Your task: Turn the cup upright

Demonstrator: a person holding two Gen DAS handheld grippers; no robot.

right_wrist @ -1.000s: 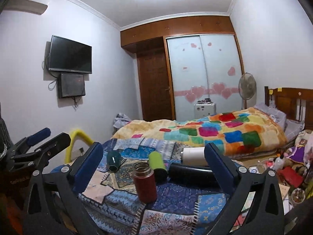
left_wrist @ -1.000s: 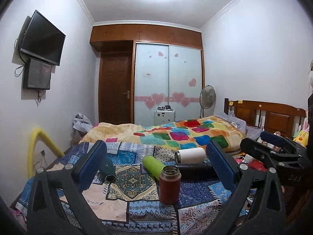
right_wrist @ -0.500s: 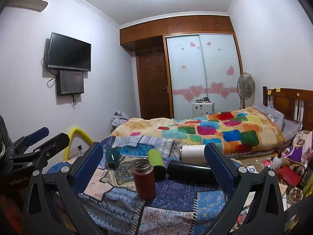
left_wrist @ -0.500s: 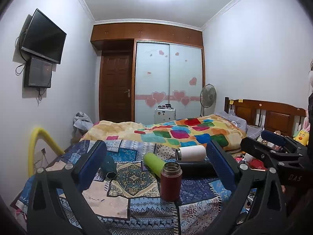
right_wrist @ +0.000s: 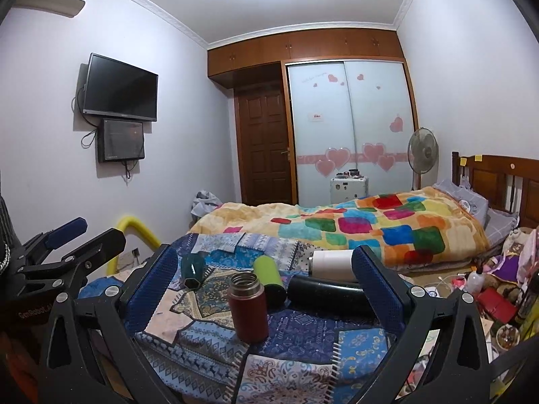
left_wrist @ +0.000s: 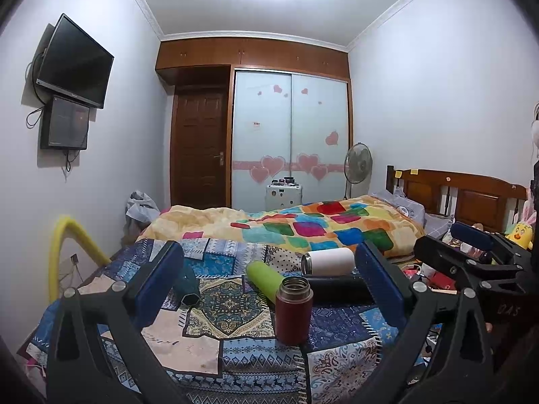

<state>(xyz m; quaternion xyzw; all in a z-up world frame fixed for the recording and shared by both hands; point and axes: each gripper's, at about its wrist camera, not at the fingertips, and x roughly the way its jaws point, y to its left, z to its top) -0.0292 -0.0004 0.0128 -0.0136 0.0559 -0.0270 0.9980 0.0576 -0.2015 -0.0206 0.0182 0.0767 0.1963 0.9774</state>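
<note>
A dark red cup [left_wrist: 293, 309] stands upright, mouth up, on the patchwork cloth [left_wrist: 232, 313]; it also shows in the right wrist view [right_wrist: 248, 306]. Behind it lie a green cup [left_wrist: 264, 277], a white cup [left_wrist: 328, 260], a black cup [left_wrist: 337, 288] and a dark teal cup [left_wrist: 187, 288], all on their sides. My left gripper [left_wrist: 269, 289] is open and empty, held back from the cups. My right gripper [right_wrist: 266, 286] is open and empty too, level with the red cup.
A bed with a colourful quilt [left_wrist: 313, 225] lies behind the cloth, with a wooden headboard [left_wrist: 461, 198] to the right. A yellow tube [left_wrist: 64, 256] curves up at the left. Clutter covers the floor at the right [right_wrist: 495, 289]. A fan [right_wrist: 422, 151] stands by the wardrobe.
Both grippers have drawn back and risen slightly, so the cups sit a little lower and farther in view. The cups have not moved. Both grippers stay open.
</note>
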